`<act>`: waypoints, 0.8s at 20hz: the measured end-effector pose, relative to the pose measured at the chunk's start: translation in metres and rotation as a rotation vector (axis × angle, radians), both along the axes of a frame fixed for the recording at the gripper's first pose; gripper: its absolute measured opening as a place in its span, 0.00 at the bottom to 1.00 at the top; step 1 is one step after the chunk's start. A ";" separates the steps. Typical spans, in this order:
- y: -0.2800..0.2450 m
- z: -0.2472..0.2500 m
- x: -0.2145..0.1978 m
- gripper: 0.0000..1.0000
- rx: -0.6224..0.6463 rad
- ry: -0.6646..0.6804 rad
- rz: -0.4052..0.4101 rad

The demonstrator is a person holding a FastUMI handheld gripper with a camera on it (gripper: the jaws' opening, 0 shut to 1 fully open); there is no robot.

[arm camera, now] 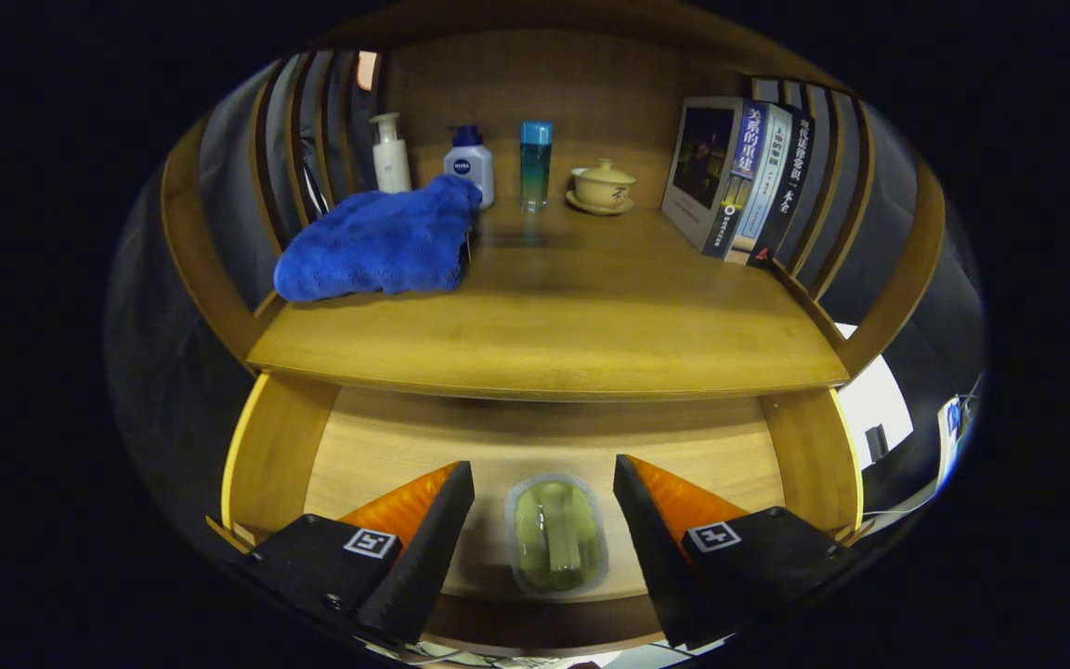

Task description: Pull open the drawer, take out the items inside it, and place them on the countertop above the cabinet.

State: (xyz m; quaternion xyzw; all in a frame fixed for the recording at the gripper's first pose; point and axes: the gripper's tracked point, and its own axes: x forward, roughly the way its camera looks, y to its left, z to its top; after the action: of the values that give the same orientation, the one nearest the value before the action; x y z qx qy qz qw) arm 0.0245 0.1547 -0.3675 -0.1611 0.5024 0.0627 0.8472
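- The tongs stand wide apart, hanging over the pulled-out drawer and holding nothing.
- Between the two fingers, touching neither, a small clear container with a greenish lid lies on the drawer floor, close to the near front wall of the drawer.
- The drawer is of pale wood; its left wall and right wall show on either side of the tongs, and the far part of its floor runs in under the tabletop.
- Above the drawer lies the wooden tabletop, its near edge crossing just beyond the fingertips.
- On the left of the tabletop a blue towel lies crumpled in a heap.
- Behind the towel, against the far wall, stand a white pump bottle and, to its right, a white bottle with a blue cap; the towel hides the lower part of both.
- Just right of those stands a tall blue-green bottle, upright and apart from the towel.
- Further right sits a cream lidded cup on a saucer.
- At the far right a row of books leans against the slatted side of the cabinet.
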 end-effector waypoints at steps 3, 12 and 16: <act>-0.010 -0.013 0.003 0.99 -0.043 0.043 -0.019; -0.027 -0.047 -0.029 0.90 -0.080 0.207 -0.051; -0.036 -0.053 -0.031 0.65 -0.078 0.235 -0.079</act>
State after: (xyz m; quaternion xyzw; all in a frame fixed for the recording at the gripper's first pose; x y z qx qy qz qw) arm -0.0066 0.1190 -0.4205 -0.1657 0.6061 0.0280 0.7774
